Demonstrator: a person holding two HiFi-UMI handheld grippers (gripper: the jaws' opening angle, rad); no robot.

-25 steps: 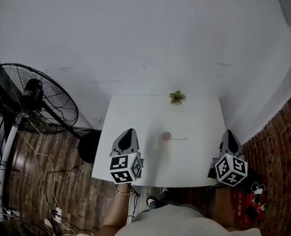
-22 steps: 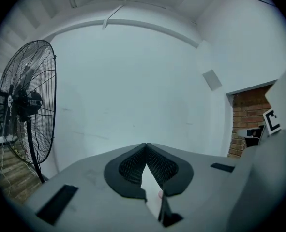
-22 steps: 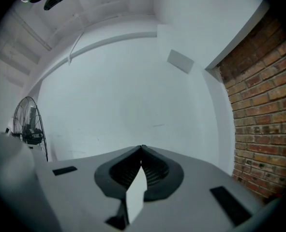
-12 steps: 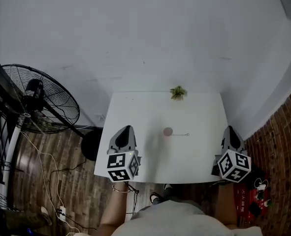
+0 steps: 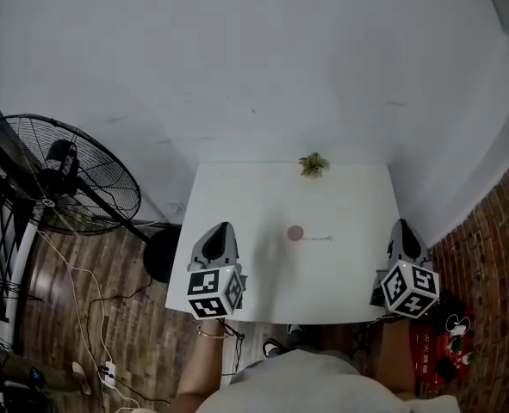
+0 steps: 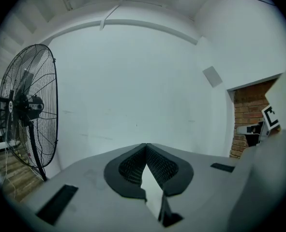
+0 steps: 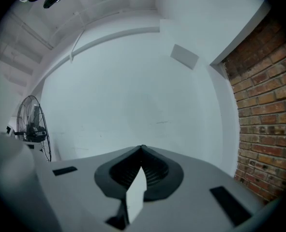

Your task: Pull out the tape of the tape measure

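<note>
The person is holding both grippers low over the near corners of a white table (image 5: pixel 237 196), and both are pointing away toward the white wall.

The left gripper (image 5: pixel 222 228) is showing its jaws pressed together. In the left gripper view its two black ribbed pads (image 6: pixel 131 167) are meeting at the tips, with nothing between them. The right gripper (image 5: pixel 403 225) is closed the same way. In the right gripper view its pads (image 7: pixel 153 172) are touching at the front and pinching nothing.

The tape measure (image 5: pixel 294 232) is lying on the table off to the right of the left gripper's tips and about level with them. It is well to the left of the right gripper, somewhat nearer the left one, and touching neither. It is showing as a small round pinkish case. A thin line (image 5: pixel 319 237) is running from the case toward the right gripper's side. This is possibly a short length of tape or a cord, but it is too small to tell.

Ahead of both grippers, beyond the tape measure, a small potted plant (image 5: pixel 313 163) is standing at the table's far edge. A large floor fan (image 5: pixel 60 175) is standing on the wooden floor to the left of the left gripper. A brick wall (image 5: pixel 495 256) is running along to the right of the right gripper.
</note>
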